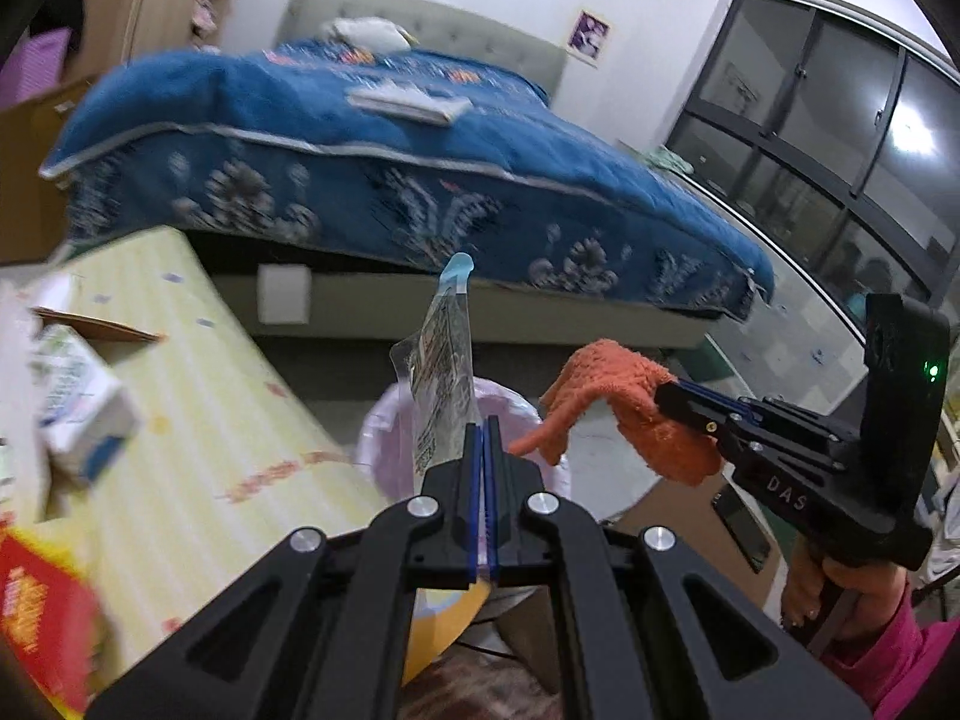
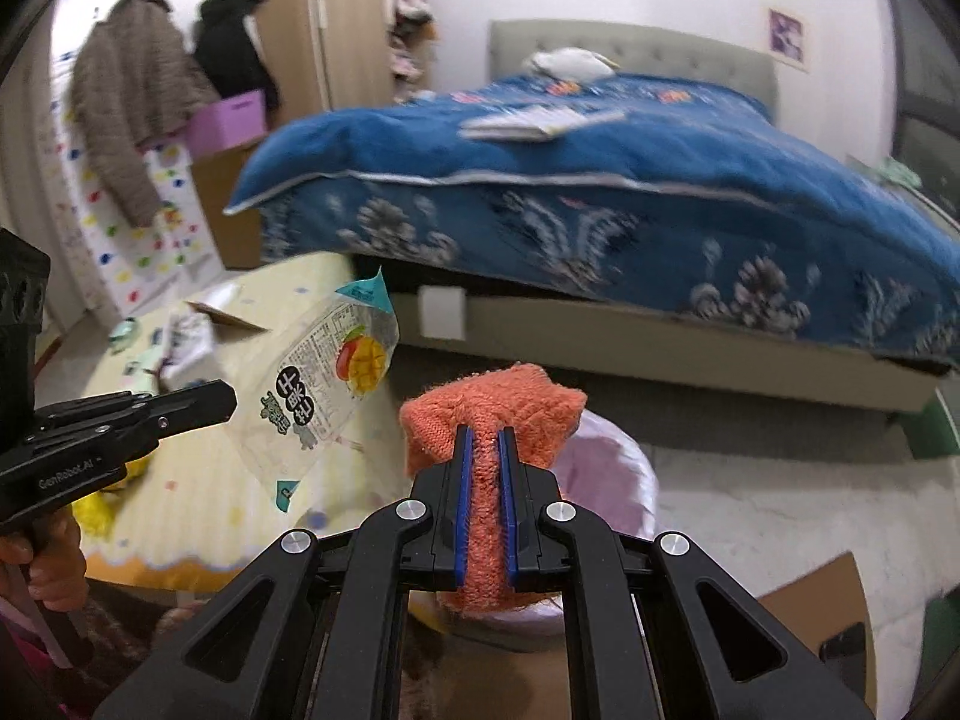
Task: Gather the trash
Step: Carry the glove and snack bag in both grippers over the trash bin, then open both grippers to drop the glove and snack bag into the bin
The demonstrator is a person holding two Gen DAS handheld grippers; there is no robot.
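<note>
Bedroom setting, pale floor below. Left claw clamped on clear mango wrapper, held upright above pink-lined trash bin. Right claw clamped on orange cloth, just right of wrapper. Yellow-covered table left. Blue-quilted bed far.

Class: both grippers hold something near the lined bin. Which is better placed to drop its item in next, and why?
Right, probably. The right gripper holds the orange cloth directly over the bin; the left gripper's clear wrapper hangs nearer the bin's rim.
</note>
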